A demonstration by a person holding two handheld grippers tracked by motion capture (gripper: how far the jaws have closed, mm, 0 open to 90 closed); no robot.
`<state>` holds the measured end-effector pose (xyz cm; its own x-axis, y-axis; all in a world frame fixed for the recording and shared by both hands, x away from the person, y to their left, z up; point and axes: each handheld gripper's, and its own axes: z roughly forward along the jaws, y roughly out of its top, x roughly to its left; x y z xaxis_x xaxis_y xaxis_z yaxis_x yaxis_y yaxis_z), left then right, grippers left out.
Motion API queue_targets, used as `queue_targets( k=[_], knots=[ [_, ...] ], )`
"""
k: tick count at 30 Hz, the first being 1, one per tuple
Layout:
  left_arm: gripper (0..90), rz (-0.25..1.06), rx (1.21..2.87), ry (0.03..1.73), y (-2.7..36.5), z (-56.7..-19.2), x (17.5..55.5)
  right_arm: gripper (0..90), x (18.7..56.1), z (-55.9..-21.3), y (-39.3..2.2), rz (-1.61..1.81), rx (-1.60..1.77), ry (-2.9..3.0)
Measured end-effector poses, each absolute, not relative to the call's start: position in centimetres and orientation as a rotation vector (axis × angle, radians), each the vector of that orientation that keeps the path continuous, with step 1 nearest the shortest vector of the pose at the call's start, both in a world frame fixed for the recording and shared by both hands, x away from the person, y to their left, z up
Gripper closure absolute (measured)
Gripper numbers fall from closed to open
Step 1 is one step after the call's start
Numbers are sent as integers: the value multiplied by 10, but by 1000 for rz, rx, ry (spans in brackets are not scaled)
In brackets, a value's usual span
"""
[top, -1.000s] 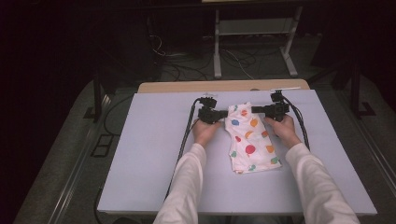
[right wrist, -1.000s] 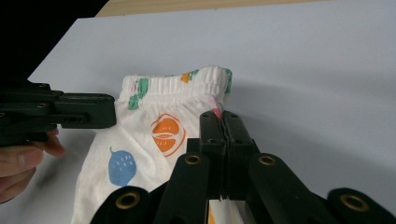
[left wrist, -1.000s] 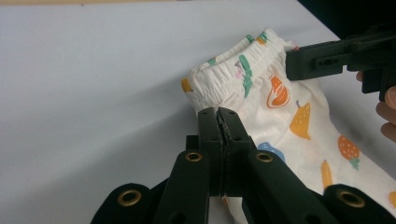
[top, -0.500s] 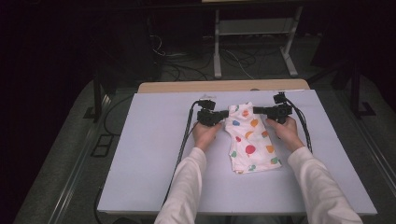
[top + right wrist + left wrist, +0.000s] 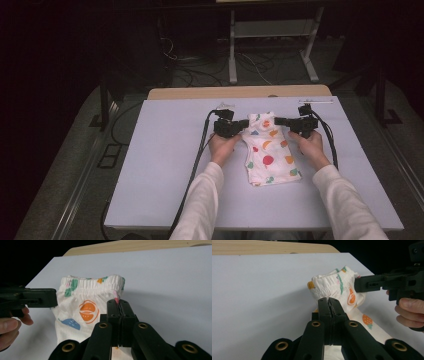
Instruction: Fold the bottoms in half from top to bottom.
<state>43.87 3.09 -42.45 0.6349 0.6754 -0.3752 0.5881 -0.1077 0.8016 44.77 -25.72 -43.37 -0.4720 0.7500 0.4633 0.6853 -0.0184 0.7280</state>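
Note:
Small white shorts [image 5: 267, 155] with coloured fruit prints lie in the middle of the pale table [image 5: 150, 165], elastic waistband [image 5: 329, 282] at the far end. My left gripper [image 5: 244, 125] is shut on the waistband's left corner, its closed jaws [image 5: 328, 299] against the gathered cloth. My right gripper [image 5: 278, 120] is shut on the right corner, with a pink tag poking from its closed jaws [image 5: 117, 301]. The waistband [image 5: 92, 283] stands slightly raised between them. Each gripper view shows the other gripper, the right one [image 5: 358, 285] and the left one [image 5: 53, 298], pinching the opposite edge.
A wooden strip [image 5: 240, 92] runs along the table's far edge. Black cables [image 5: 197, 160] trail from both grippers toward the person. Beyond the table, a metal stand [image 5: 272, 30] and floor cables sit in the dark.
Both grippers have shifted slightly to the right and a little toward the person, still pinching the waistband. The lower part of the shorts has stayed in place.

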Motion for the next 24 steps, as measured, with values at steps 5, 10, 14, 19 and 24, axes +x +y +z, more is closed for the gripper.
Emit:
queue_targets(
  k=[5, 10, 14, 19, 24],
  knots=[
    [884, 102, 1781, 1016, 29, -425, 432, 871, 440, -430, -260, 1539, 1564, 2140],
    [886, 98, 1791, 1010, 27, -425, 427, 871, 433, -426, -261, 1550, 1544, 2132],
    [886, 98, 1798, 995, 25, -422, 424, 871, 429, -426, -263, 1548, 1532, 2129],
    [886, 94, 1801, 980, 23, -421, 420, 870, 424, -426, -265, 1556, 1530, 2124],
    [887, 91, 1802, 968, 23, -421, 415, 870, 419, -427, -267, 1563, 1524, 2121]
  ],
)
